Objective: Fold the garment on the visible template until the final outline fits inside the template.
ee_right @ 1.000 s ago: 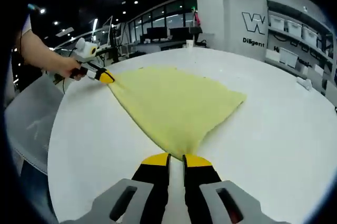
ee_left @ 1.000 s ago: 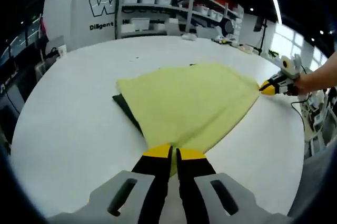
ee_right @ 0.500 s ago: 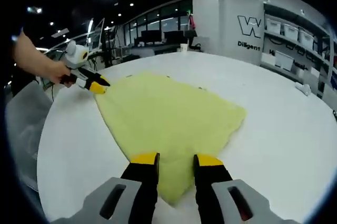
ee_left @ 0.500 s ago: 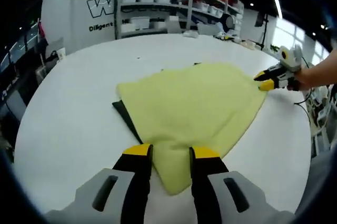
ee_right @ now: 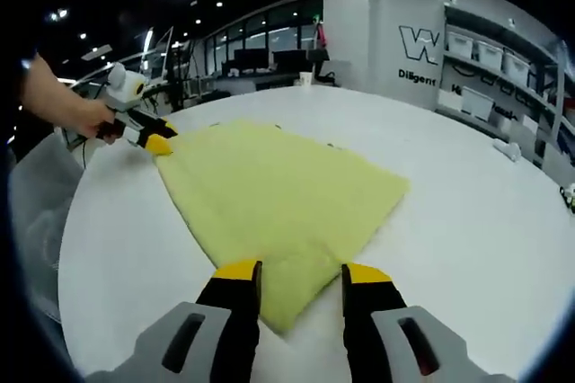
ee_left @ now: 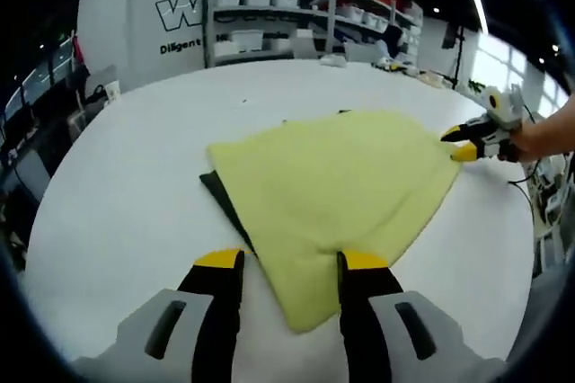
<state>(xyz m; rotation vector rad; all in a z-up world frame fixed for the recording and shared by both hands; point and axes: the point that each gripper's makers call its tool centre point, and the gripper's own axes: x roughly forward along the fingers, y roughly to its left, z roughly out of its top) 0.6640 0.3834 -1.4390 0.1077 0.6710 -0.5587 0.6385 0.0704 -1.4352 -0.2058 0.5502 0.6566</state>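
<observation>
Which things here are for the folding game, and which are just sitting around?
For the job:
yellow garment
dark template under it
left gripper
right gripper

Just there:
white table
shelves with bins

matt yellow cloth garment (ee_left: 337,185) on smooth white table (ee_left: 135,176)

Your garment (ee_left: 334,187) is plain pale yellow-green with no pattern, lying on a white table (ee_left: 117,185). Beside the garment's edge a dark green template (ee_left: 225,206) shows. Your left gripper (ee_left: 289,266) and right gripper (ee_right: 294,277) are black with yellow tips on grey bodies. Beyond the table, the wall lettering (ee_left: 182,16) is white-outlined.
</observation>
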